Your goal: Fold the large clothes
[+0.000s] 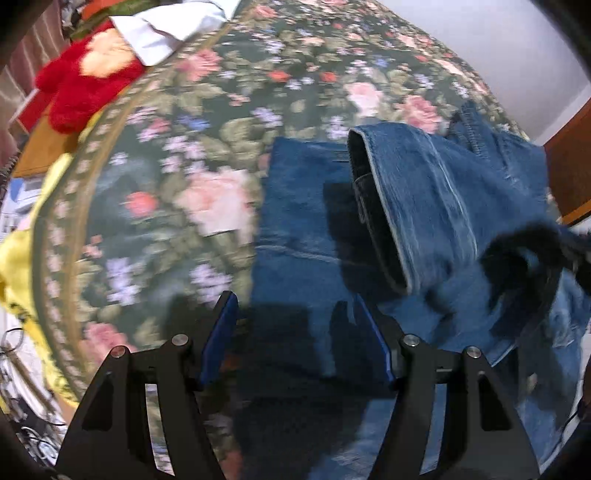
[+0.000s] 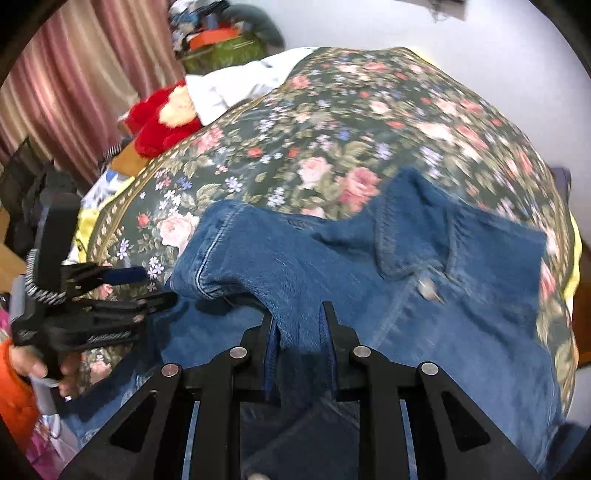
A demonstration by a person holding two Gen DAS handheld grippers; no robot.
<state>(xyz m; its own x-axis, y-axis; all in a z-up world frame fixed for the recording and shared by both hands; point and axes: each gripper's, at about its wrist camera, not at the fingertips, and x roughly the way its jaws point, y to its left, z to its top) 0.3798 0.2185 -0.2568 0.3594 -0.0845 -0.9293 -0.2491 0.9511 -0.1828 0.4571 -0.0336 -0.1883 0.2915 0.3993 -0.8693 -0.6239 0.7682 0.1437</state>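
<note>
A blue denim jacket (image 1: 443,206) lies on a floral bedspread (image 1: 177,177). In the left wrist view one sleeve with an open cuff (image 1: 373,206) is folded over the body. My left gripper (image 1: 295,314) is open and empty, just above the jacket's left edge. In the right wrist view the jacket (image 2: 461,302) shows its collar and a metal button (image 2: 426,287). My right gripper (image 2: 297,317) is shut on a fold of the sleeve (image 2: 258,273) and holds it up. The left gripper (image 2: 147,286) shows at the left there, open.
A red plush toy (image 1: 81,85) and white cloth (image 1: 159,33) lie at the bed's far corner. Yellow fabric (image 1: 22,258) hangs off the left edge. A wooden bed frame (image 1: 572,162) is at the right. Curtains (image 2: 74,81) hang behind.
</note>
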